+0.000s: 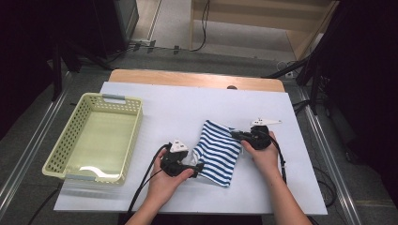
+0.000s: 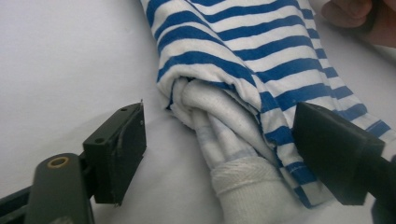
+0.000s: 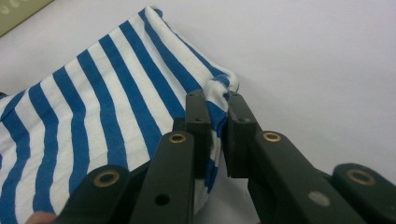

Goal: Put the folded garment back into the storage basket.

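Our right gripper point(image 3: 215, 135) pinches the striped shirt point(image 1: 217, 151) corner tight. Our left gripper point(image 2: 224, 154) is open around the bunched end; we should squeeze all layers.

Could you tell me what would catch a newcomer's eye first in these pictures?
The blue-and-white striped garment stands out, lying folded on the white table between the person's two hands. The right gripper pinches a corner of it, while the left gripper has its jaws open around the bunched end. A pale yellow-green basket sits empty at the table's left.
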{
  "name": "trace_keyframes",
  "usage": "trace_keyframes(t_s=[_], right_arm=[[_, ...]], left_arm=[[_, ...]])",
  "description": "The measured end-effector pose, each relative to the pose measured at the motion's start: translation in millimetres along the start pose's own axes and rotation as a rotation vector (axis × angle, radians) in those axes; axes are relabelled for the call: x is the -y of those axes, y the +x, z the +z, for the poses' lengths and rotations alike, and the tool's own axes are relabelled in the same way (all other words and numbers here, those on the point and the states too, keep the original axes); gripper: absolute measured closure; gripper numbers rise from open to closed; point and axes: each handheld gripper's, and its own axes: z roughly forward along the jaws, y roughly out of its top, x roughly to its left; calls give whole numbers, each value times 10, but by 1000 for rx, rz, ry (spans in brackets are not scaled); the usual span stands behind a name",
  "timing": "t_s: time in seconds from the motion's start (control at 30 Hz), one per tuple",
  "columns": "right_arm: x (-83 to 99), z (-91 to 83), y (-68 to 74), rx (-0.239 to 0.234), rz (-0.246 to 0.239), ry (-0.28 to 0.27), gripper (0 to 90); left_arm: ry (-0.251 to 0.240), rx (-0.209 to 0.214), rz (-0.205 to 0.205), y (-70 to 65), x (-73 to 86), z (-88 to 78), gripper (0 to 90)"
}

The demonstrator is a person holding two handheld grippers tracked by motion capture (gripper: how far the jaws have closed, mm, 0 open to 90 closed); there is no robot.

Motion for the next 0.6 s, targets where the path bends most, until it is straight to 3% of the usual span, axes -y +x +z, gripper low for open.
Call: trace_keyframes(t_s=[0.37, 0.6], right_arm=[[24, -69, -6, 2, -11, -18, 807], [28, -92, -3, 3, -22, -26, 808]], left_arm=[[49, -70, 42, -170, -46, 100, 201], [36, -57, 17, -165, -39, 90, 451]])
